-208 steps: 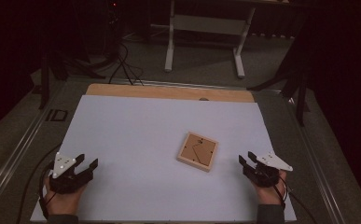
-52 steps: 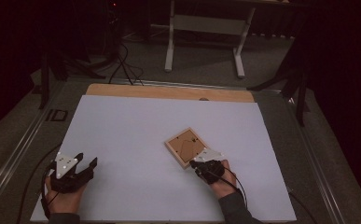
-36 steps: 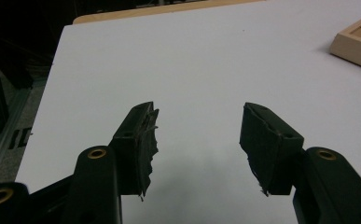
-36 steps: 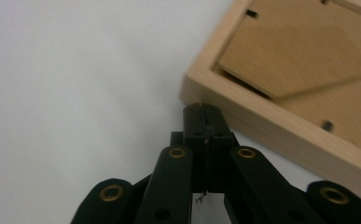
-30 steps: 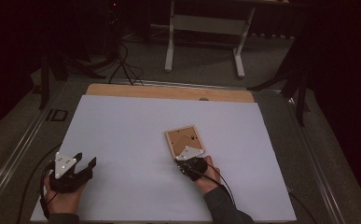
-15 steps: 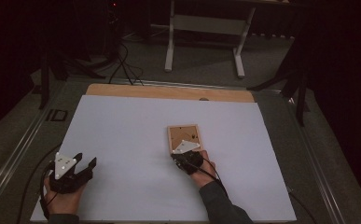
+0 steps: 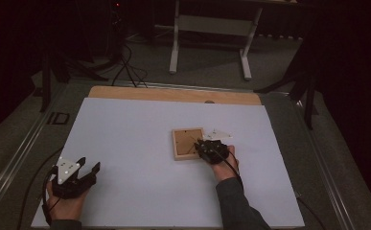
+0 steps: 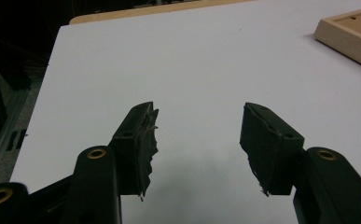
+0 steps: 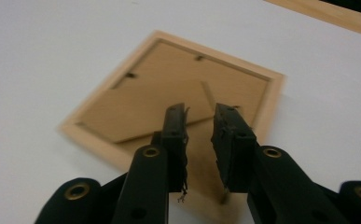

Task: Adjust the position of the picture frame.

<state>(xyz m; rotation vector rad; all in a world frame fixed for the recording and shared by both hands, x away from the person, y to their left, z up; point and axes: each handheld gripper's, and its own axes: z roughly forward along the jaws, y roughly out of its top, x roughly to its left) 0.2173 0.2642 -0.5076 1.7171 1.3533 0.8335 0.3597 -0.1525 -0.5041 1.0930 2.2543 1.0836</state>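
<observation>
Right gripper view: right gripper [image 9: 199,140] jaws just opening, narrow gap w/ nothing in it, over frame [image 9: 136,107].

A dim room with a dark grey floor [image 7: 212,62]. A white tabletop [image 7: 140,124] with a wooden strip [image 7: 149,94] along its far edge sits in a grey metal frame [image 7: 15,153]. Beyond it stand a pale desk stand [image 7: 209,26] and black cables [image 7: 125,62].

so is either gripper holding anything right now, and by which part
Nothing is held. The right gripper has just been opening, a narrow empty gap between its jaws above the picture frame. The left gripper is open over the bare table.
</observation>
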